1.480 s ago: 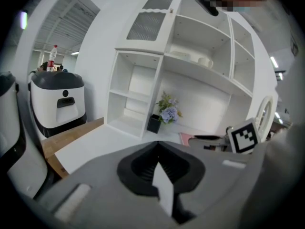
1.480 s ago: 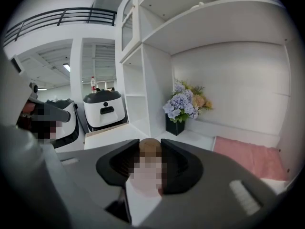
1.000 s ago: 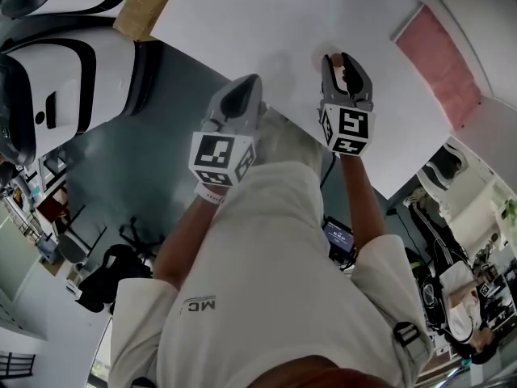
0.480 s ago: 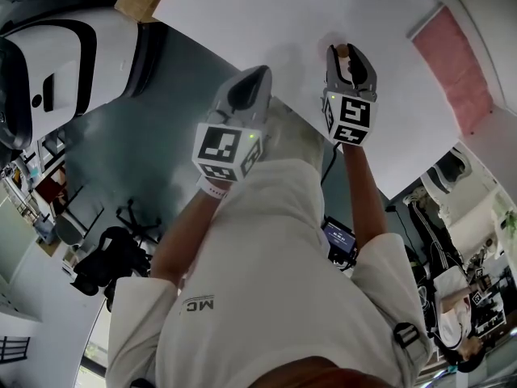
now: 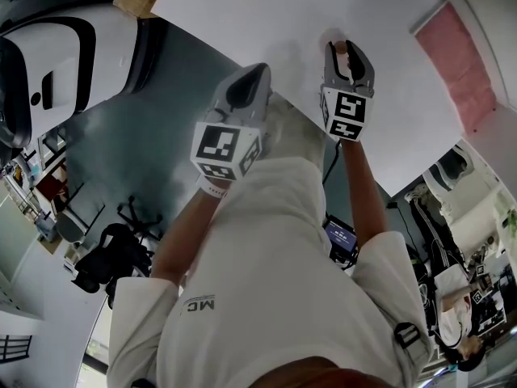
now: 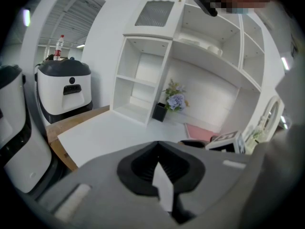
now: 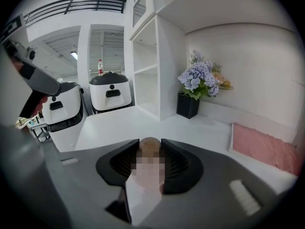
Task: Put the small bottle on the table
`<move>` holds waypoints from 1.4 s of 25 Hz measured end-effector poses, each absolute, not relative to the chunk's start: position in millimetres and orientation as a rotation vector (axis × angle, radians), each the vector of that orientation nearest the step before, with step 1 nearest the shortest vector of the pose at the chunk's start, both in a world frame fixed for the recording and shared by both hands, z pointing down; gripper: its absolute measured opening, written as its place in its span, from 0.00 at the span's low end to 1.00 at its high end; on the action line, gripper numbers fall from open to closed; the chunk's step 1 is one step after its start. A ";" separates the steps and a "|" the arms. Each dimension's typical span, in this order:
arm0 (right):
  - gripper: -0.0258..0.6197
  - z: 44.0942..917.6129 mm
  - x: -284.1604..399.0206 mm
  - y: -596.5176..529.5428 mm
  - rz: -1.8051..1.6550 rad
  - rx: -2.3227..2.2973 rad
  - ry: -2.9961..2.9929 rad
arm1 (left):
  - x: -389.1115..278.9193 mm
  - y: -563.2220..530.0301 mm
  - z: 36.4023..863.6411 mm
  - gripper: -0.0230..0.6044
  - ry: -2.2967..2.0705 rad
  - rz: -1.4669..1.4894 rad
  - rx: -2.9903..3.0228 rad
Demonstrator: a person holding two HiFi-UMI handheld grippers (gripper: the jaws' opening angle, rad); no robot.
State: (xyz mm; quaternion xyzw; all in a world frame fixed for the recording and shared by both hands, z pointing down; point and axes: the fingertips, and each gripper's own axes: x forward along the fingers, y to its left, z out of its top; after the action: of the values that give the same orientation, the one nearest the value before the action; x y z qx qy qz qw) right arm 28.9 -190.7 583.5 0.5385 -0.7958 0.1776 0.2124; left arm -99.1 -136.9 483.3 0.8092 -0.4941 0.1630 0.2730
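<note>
The small bottle [image 5: 342, 49], pale with a brownish rounded top, sits upright between the pads of my right gripper [image 5: 348, 55], which is shut on it above the white table [image 5: 242, 14]. In the right gripper view the bottle [image 7: 150, 147] fills the gap between the dark pads of that gripper [image 7: 150, 144]; its lower part is hidden. My left gripper [image 5: 252, 78] hovers at the table's near edge, shut with nothing held. In the left gripper view its jaws [image 6: 157, 146] meet at a point.
A pink mat [image 5: 462, 65] lies on the table's right side. A black pot of flowers [image 7: 199, 82] stands by white shelving [image 7: 152, 61] at the table's back. White and black machines [image 5: 56, 79] stand on the floor left of the table.
Both grippers have edged a little forward over the table. The bottle stays gripped in the right one.
</note>
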 end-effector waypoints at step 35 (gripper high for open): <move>0.18 450.4 25.2 -133.5 0.469 1.517 -2.341 | -93.2 -125.0 417.5 0.04 -1.292 0.261 2.261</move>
State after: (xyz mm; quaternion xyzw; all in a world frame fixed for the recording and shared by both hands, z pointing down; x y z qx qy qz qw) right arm 25.2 -133.5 450.4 0.5298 -0.8175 0.1636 0.1558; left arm -93.2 -125.0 417.5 0.8345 -0.4767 0.0963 0.2591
